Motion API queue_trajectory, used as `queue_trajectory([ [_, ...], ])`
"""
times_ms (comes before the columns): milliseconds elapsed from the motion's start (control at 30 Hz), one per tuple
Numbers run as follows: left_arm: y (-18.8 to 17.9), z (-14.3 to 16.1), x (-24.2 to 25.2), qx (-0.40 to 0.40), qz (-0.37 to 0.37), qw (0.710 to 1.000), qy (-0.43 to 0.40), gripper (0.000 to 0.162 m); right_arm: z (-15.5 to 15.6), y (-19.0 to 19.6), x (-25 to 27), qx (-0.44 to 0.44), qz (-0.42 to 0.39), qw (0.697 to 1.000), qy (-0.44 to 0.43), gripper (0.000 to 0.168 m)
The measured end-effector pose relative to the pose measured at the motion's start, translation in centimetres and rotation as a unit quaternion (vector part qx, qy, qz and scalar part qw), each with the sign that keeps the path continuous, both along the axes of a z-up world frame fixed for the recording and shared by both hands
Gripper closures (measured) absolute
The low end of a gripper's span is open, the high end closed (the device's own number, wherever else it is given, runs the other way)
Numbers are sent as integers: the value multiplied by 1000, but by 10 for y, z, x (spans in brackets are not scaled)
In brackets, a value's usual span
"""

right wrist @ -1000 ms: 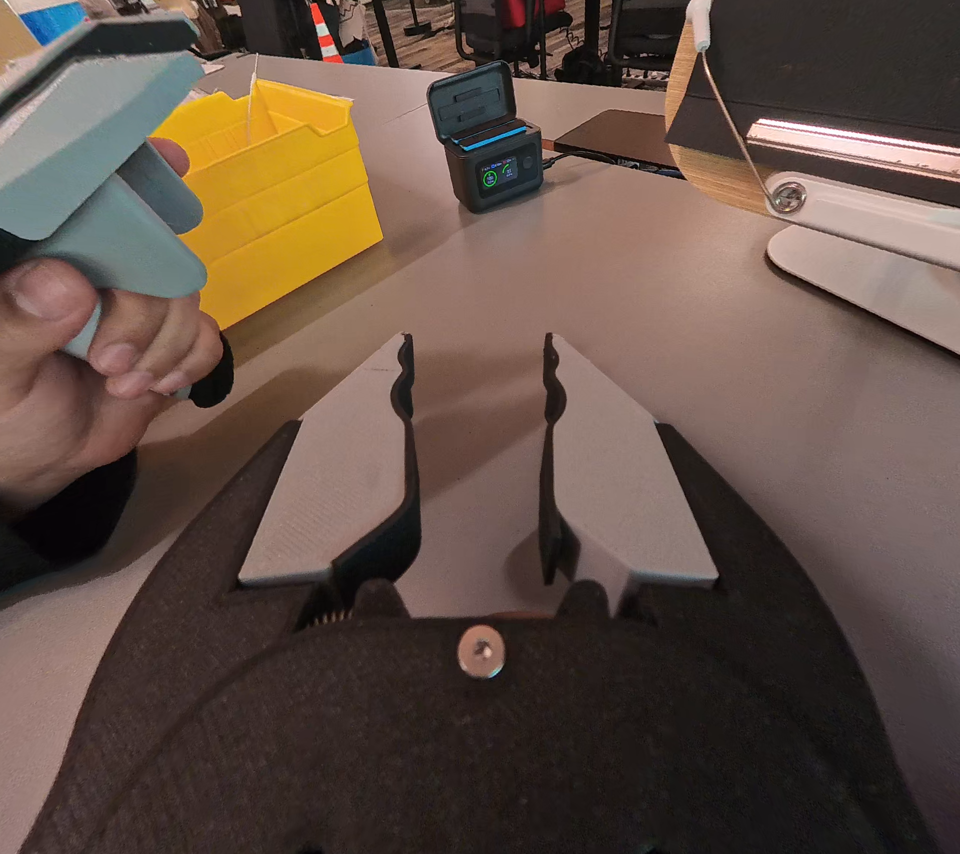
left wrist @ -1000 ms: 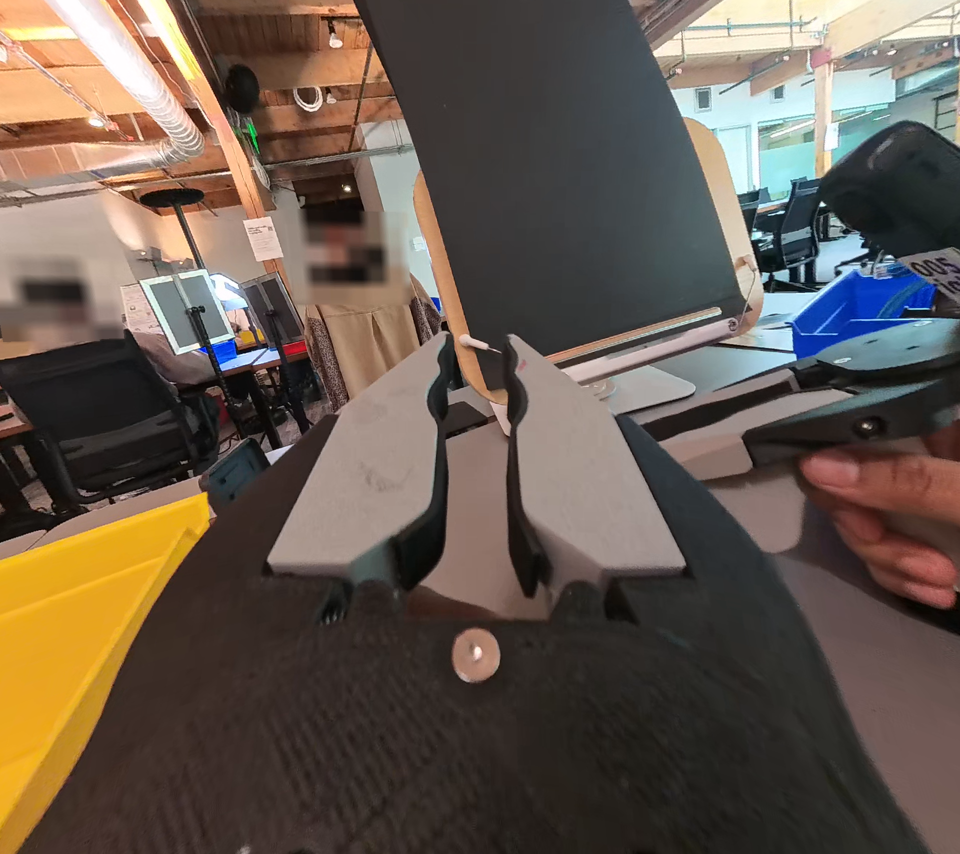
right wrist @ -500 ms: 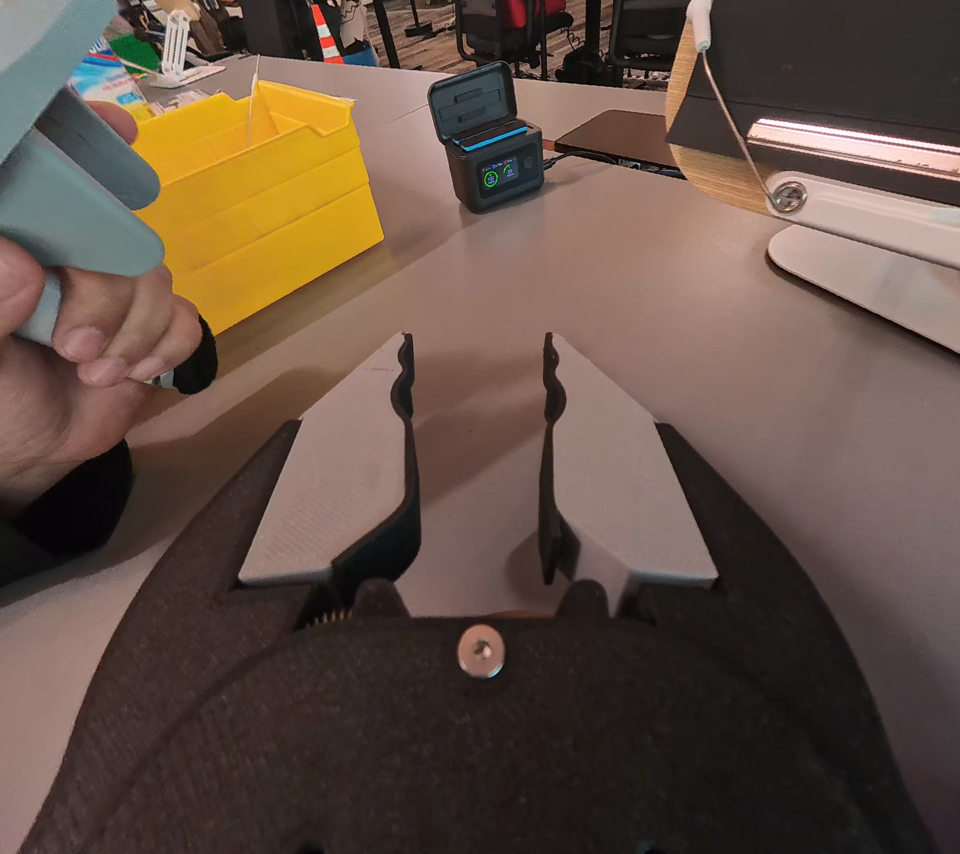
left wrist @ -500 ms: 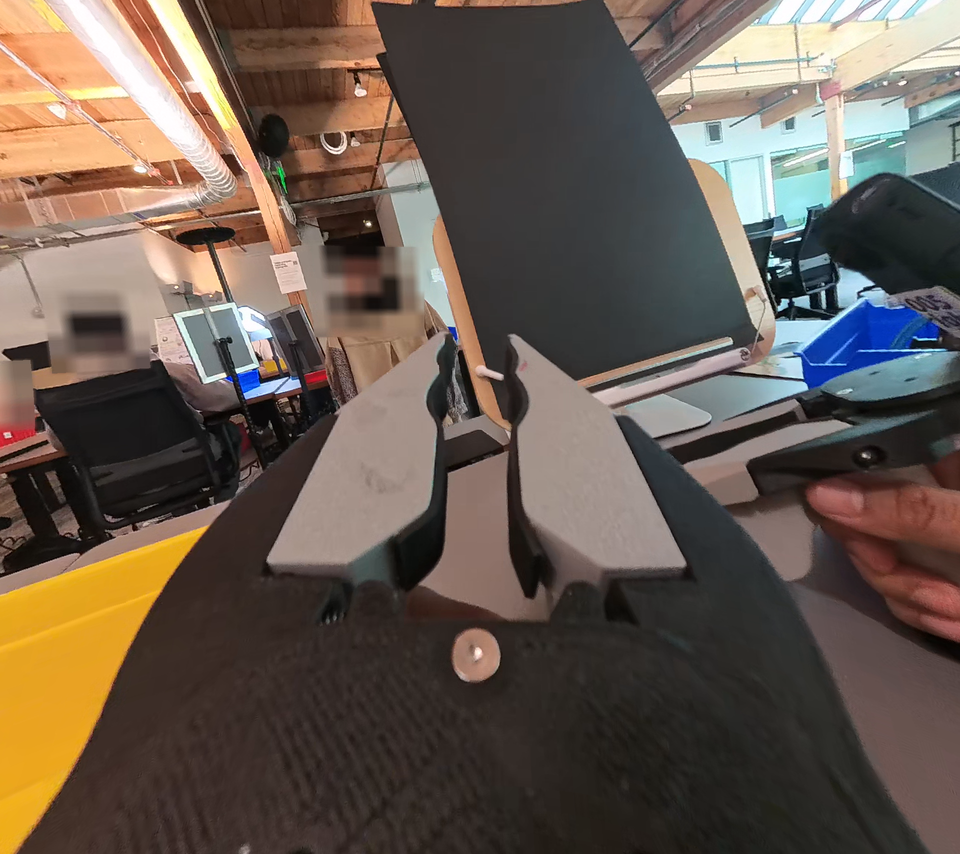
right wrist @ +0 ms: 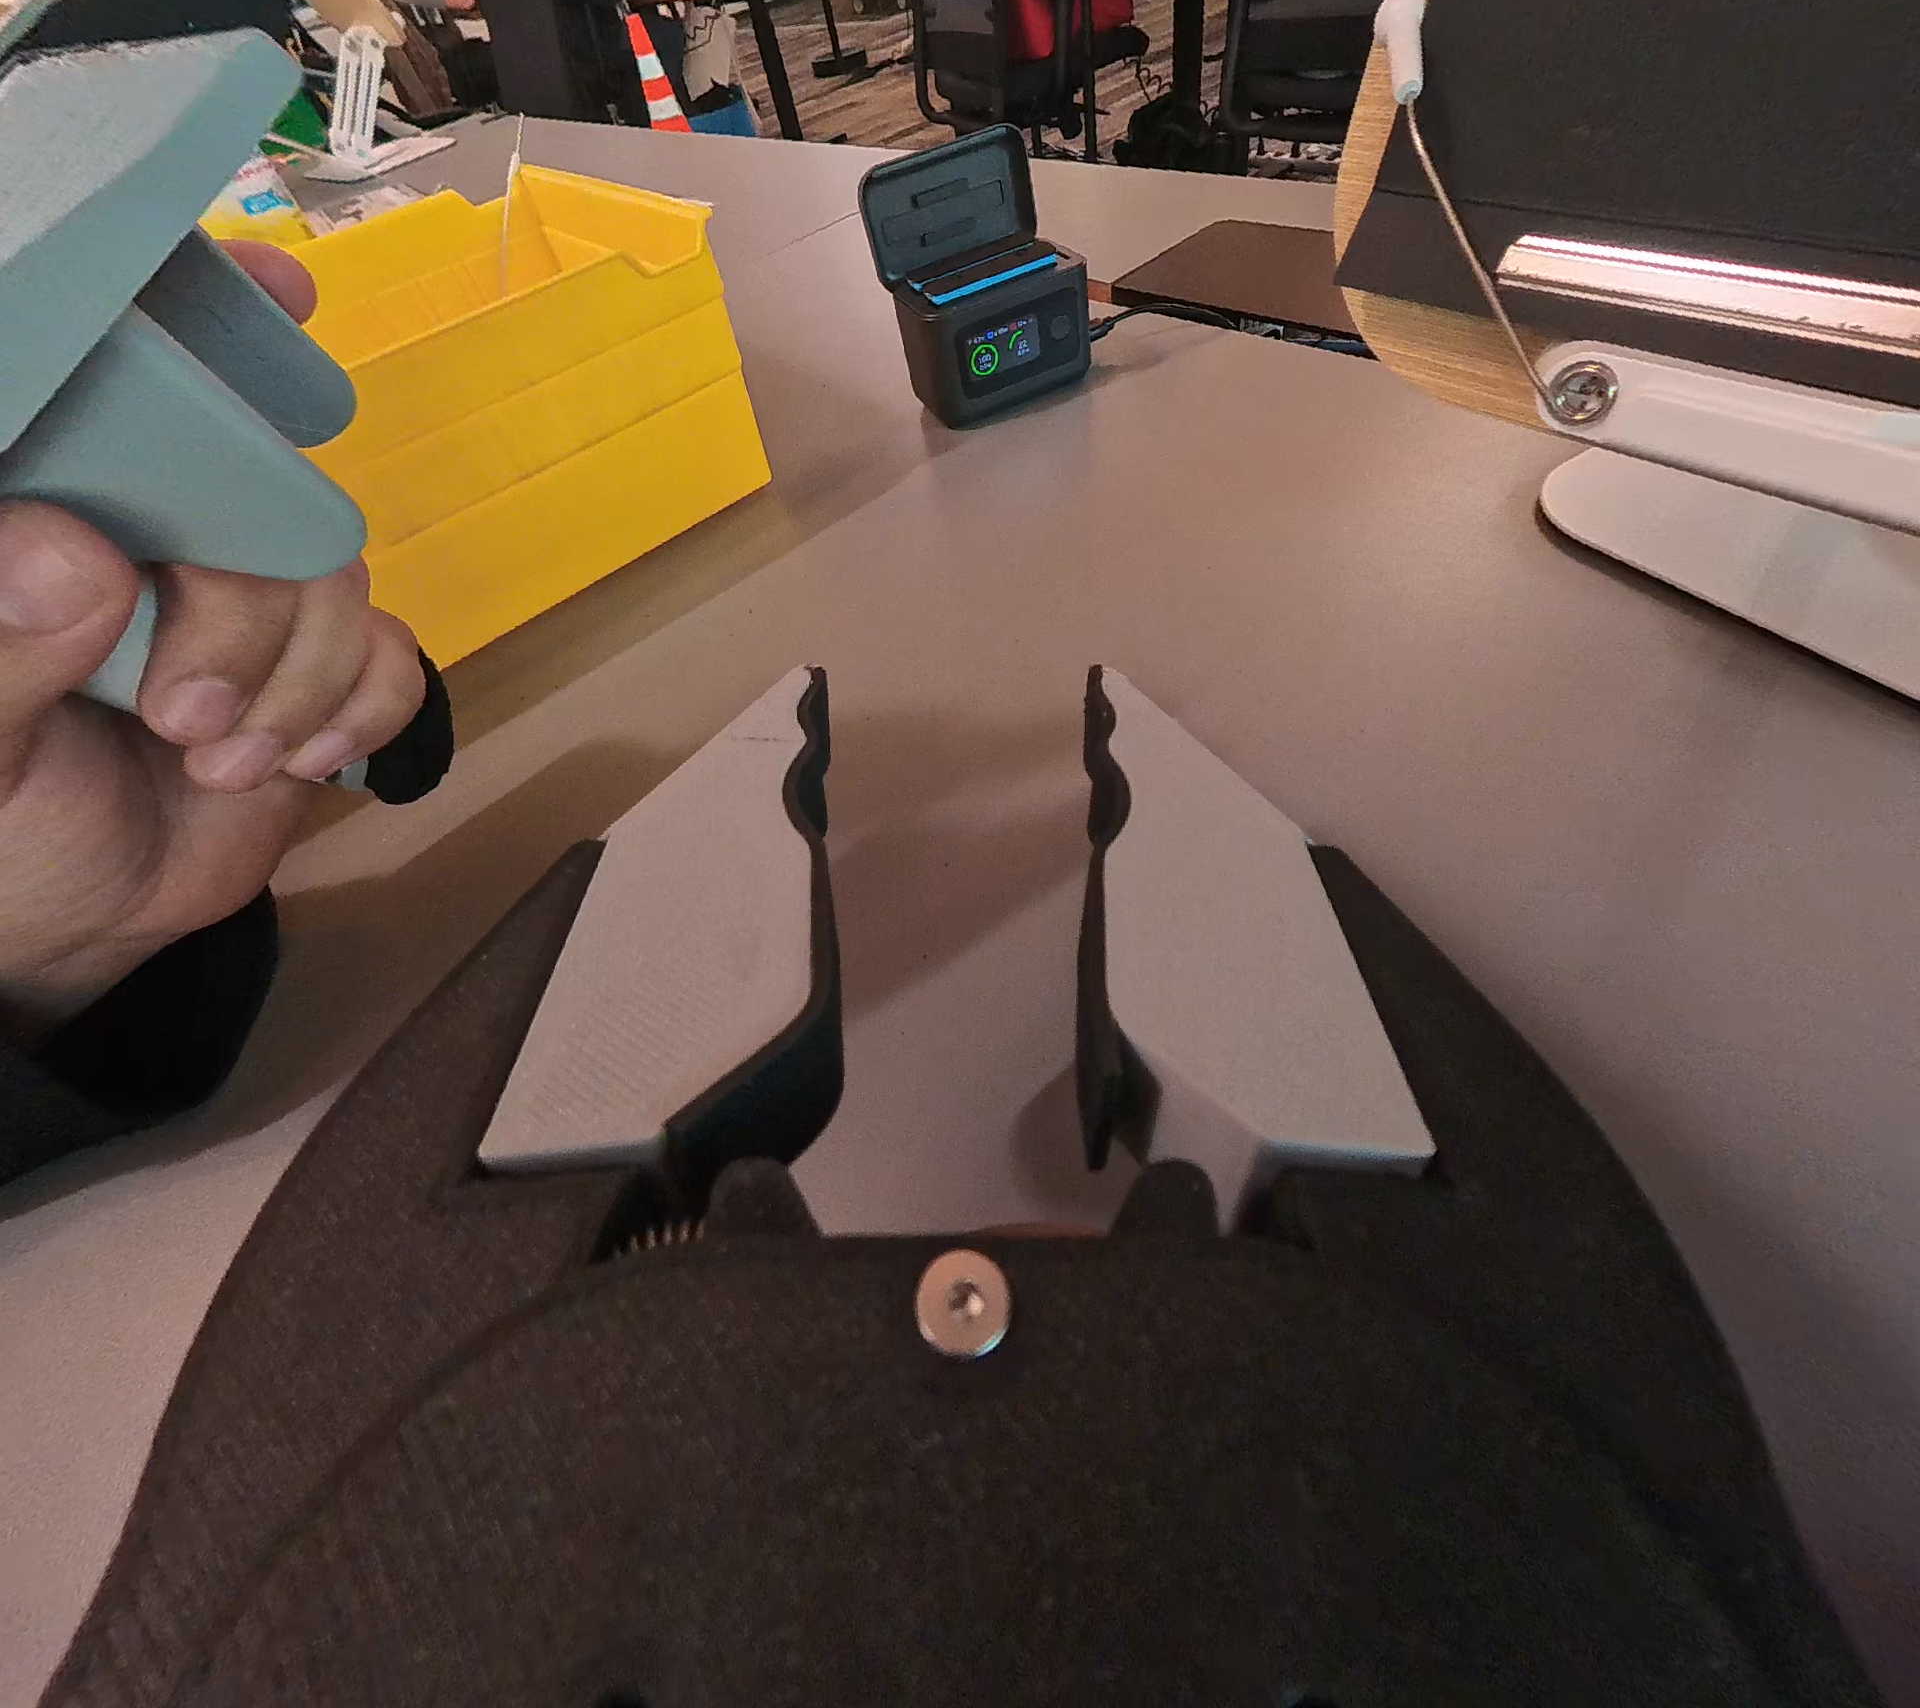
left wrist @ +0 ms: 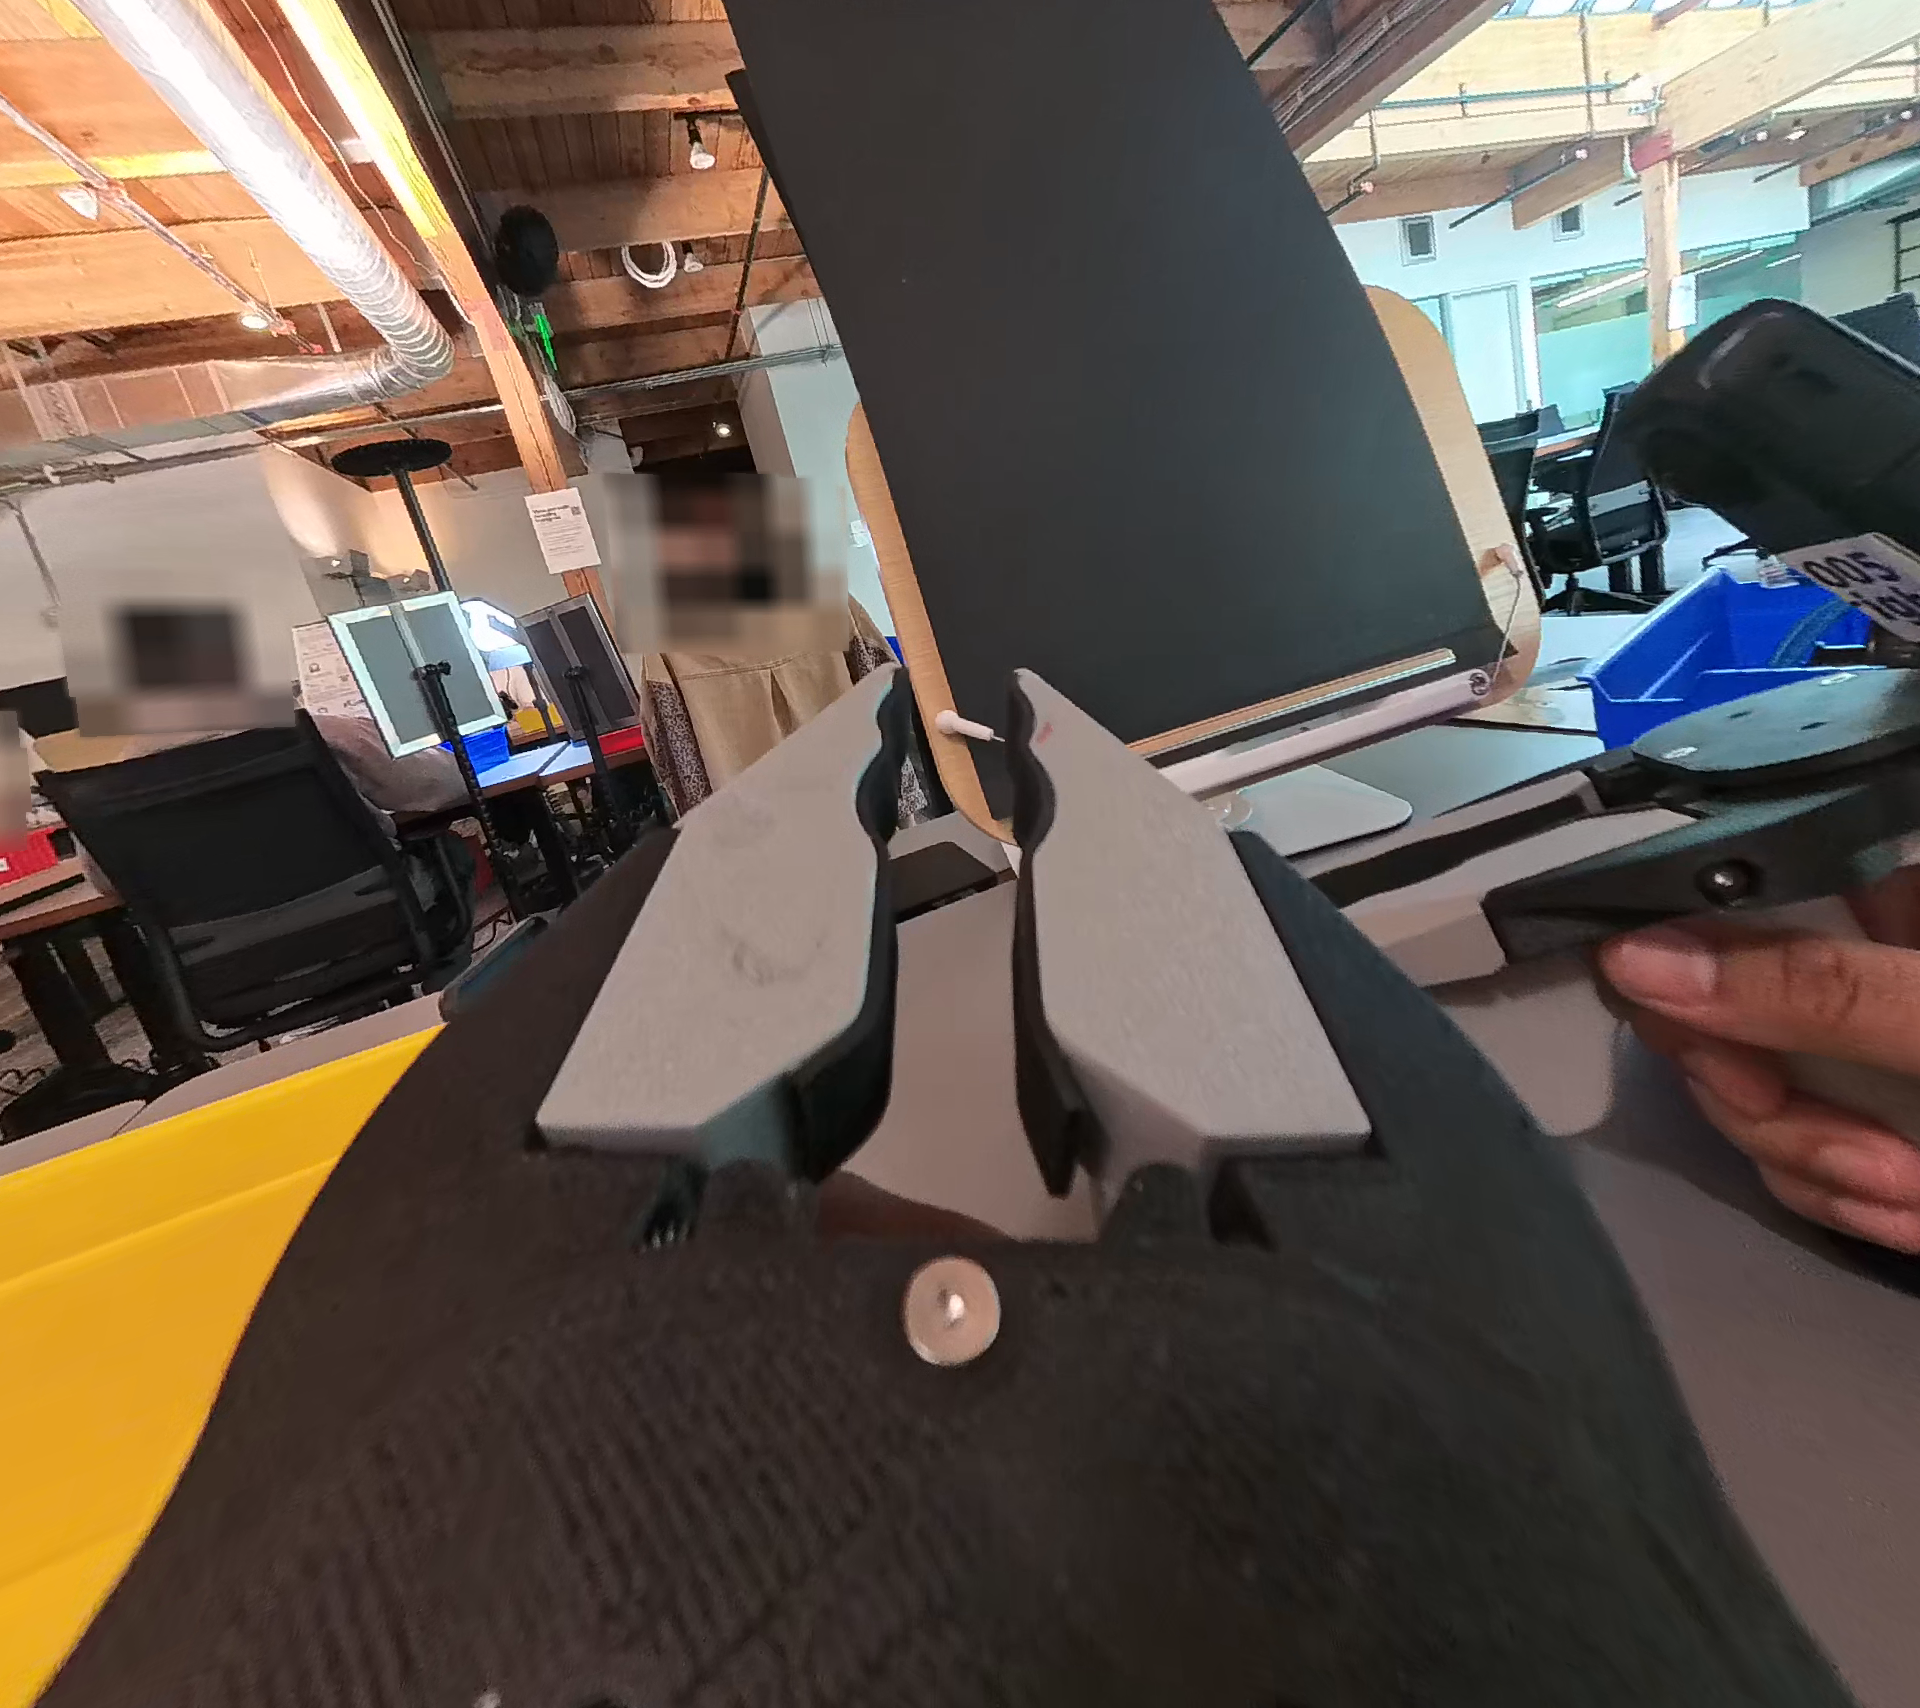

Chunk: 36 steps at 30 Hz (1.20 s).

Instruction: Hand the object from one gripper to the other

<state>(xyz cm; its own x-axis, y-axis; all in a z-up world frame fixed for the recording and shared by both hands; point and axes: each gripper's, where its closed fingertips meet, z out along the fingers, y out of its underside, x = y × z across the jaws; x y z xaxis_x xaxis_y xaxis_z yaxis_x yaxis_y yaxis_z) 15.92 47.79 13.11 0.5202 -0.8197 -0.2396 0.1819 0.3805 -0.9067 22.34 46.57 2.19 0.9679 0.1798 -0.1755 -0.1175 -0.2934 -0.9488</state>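
Grey tabletop [right wrist: 1299,619] runs under both tools, with timber ceiling beams overhead. Tilted up off the table, the left gripper [left wrist: 951,723] has its fingers parted by a narrow gap with nothing between them. The right gripper [right wrist: 951,682] points low over the table, its fingers set wider and also empty. Just left of it, a hand [right wrist: 156,723] grips the other tool's grey handle. Beyond sit a yellow bin [right wrist: 540,370], a small black charging case [right wrist: 987,308] with its lid up, and a black board on a stand [right wrist: 1714,27]. Whatever object is to be passed may lie inside the bin; I cannot make it out.
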Motion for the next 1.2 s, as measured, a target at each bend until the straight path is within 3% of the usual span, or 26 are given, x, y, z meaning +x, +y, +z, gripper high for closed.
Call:
queue_trajectory([
  [633,-6,4,0,0,-10,1000,1,147,4,-1,-6,15,11,1000,-22,119],
  [900,-31,15,-6,-56,-60,996,46,141,2,1,-6,9,15,1000,-19,120],
  [1033,-32,38,-28,-62,-45,995,64,138,2,1,-7,9,17,999,-26,120],
  [1200,-10,90,-87,-56,0,998,21,136,2,0,-6,10,14,1000,-17,120],
])
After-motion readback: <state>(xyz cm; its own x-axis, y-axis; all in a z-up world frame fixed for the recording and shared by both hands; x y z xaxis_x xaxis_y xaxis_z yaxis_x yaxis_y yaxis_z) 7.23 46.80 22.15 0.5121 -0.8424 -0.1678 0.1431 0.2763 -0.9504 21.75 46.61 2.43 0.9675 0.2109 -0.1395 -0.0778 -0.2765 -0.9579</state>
